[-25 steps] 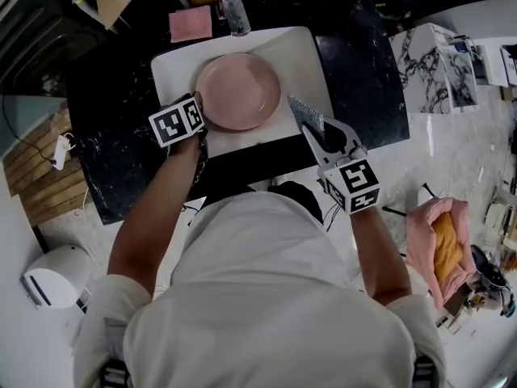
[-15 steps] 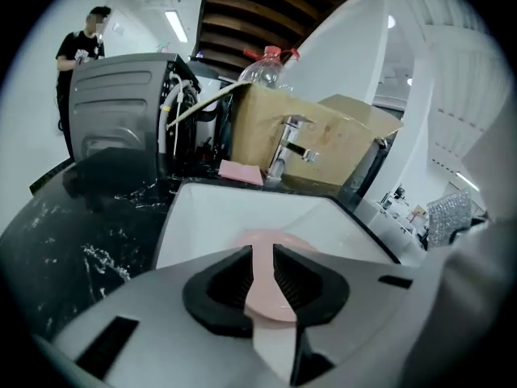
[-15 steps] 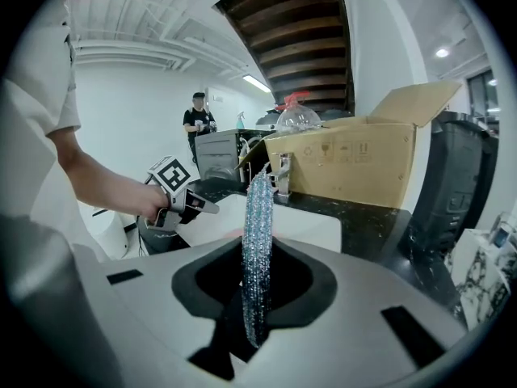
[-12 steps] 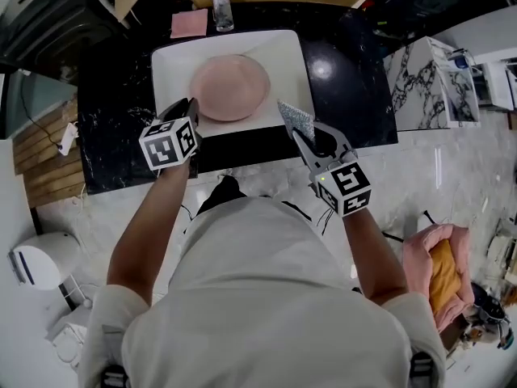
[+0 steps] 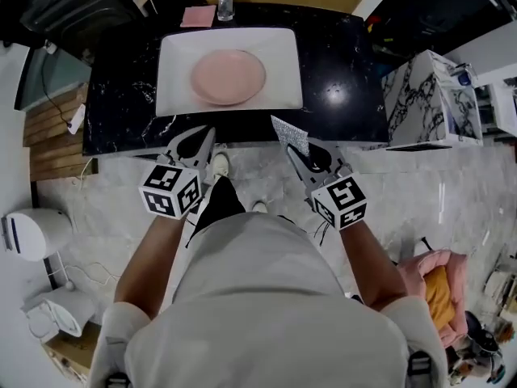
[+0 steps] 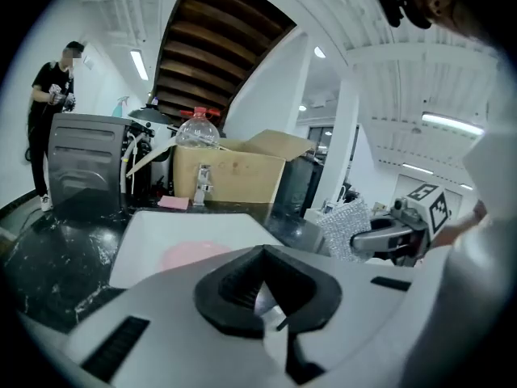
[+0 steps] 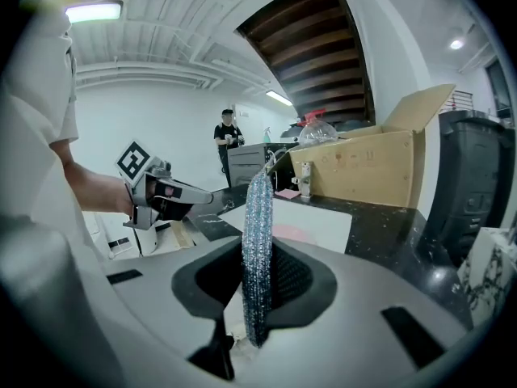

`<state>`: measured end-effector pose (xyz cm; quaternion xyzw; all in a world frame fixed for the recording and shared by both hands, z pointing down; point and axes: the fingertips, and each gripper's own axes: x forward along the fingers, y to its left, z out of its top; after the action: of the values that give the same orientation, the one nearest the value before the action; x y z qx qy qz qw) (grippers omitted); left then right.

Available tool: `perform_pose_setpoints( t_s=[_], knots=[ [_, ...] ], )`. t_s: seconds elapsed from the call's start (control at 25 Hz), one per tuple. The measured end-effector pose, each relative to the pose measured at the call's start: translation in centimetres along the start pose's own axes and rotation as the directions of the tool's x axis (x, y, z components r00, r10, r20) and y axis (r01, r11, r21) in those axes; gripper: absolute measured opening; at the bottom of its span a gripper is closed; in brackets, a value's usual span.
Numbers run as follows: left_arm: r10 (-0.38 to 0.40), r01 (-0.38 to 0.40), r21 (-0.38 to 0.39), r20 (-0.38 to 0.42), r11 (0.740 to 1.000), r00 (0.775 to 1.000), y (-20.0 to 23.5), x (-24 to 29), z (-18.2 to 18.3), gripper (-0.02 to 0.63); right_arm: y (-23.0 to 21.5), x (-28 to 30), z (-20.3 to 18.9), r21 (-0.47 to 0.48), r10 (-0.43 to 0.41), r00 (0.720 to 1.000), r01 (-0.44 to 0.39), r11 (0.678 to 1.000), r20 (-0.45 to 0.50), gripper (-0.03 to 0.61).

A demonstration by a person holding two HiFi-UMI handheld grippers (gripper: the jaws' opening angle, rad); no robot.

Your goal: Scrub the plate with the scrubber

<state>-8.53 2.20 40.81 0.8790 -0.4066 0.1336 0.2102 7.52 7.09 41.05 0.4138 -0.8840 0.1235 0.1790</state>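
The right gripper [image 5: 297,153] is clamped on a thin, glittery silver scrubber sheet [image 5: 289,132]. The sheet stands on edge between its jaws and sticks out past their tips. To that gripper's left and about level with it is the left gripper [image 5: 202,137]. Its jaws have just been closing and now meet with nothing between them. Both grippers hang at the near edge of a black, white-flecked stone counter [image 5: 339,79], with their marker cubes over the pale floor.

Ahead of both sets of jaws and well apart from them, a round pink plate [image 5: 228,77] lies flat in a shallow white rectangular basin [image 5: 174,95] set in the counter. The plate sits closer to the left gripper's line than to the right's. Past the basin's far rim, a small pink square pad [image 5: 198,16] lies just beside a small metal tap [image 5: 224,2]. Farthest off, behind the tap, stands an open brown cardboard box [image 7: 380,168].
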Motion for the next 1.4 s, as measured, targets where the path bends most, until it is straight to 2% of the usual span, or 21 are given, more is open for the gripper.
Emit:
perform_pose_setpoints(
  t_s=[0.2, 0.4, 0.72, 0.92, 1.4],
  knots=[
    [-0.049, 0.049, -0.009, 0.007, 0.999, 0.999, -5.1, -3.0, -1.9, -0.005, 1.6, -3.2, -1.5, 0.011, 0.032, 0.999, -0.032, 0.999, 0.02, 0.08],
    [-0.066, 0.066, 0.002, -0.008, 0.998, 0.998, -7.7, -4.3, -3.8, -0.006, 2.2, -5.2, -2.7, 0.011, 0.047, 0.999, -0.047, 0.999, 0.019, 0.08],
    [-0.062, 0.063, 0.043, -0.033, 0.997, 0.998, -8.9, -4.5, -4.4, -0.005, 2.2, -6.5, -2.7, 0.003, 0.04, 0.999, -0.04, 0.999, 0.032, 0.08],
    [-0.069, 0.069, 0.012, -0.03, 0.998, 0.997, -9.4, -4.8, -4.5, -0.005, 2.3, -7.1, -2.7, 0.009, 0.046, 0.998, -0.046, 0.999, 0.04, 0.08],
    [-0.085, 0.085, 0.016, -0.027, 0.996, 0.996, -10.8, -5.5, -5.4, -0.005, 2.9, -8.1, -2.7, 0.005, 0.05, 0.997, -0.051, 0.999, 0.055, 0.08]
  ],
)
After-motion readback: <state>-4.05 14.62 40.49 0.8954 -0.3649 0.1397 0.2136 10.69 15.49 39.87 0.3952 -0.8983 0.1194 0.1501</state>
